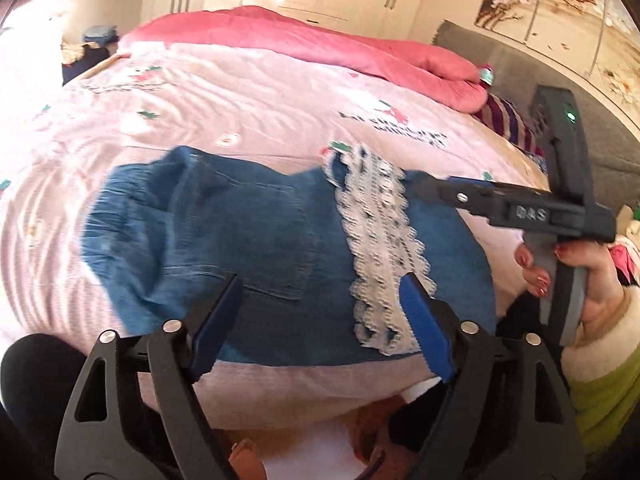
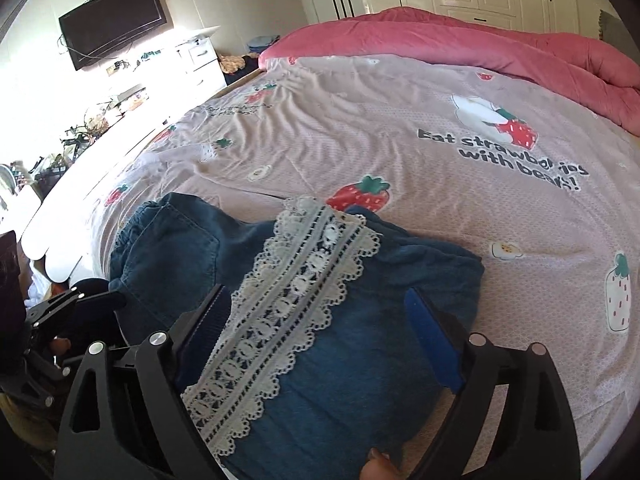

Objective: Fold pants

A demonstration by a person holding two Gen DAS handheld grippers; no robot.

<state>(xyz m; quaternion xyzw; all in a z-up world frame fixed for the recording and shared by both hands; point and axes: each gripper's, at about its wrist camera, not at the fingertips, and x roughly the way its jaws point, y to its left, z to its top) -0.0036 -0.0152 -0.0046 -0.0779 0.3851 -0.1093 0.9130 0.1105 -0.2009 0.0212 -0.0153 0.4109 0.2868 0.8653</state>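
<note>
Your blue denim pants with the white lace trim band (image 1: 280,240) lie in a compact bundle on the pink strawberry-print bedsheet (image 1: 240,120), near the bed edge closest to you. From the left wrist view the elastic waistband sits toward 9 o'clock and the lace band crosses the cloth toward 3 o'clock, which suggests the legs are already doubled over the seat so the trim lands on top.

Your left gripper (image 1: 324,308) hovers over the near edge of the bundle with its blue-padded jaws spread wide and nothing between them. That placement probably lets you either press the fold flat or take the near hem for a further fold.

Your right gripper (image 2: 320,312) also stands wide, straddling the lace strip (image 2: 288,304) from above without pinching it. In the left view its tip reaches the far end of the lace at about 2 o'clock, likely to square that corner.

The rolled pink quilt (image 2: 480,40) stays well apart at 12 o'clock, leaving you flat sheet to work on.

The fold looks largely made; smoothing or one last halving seems to remain.
</note>
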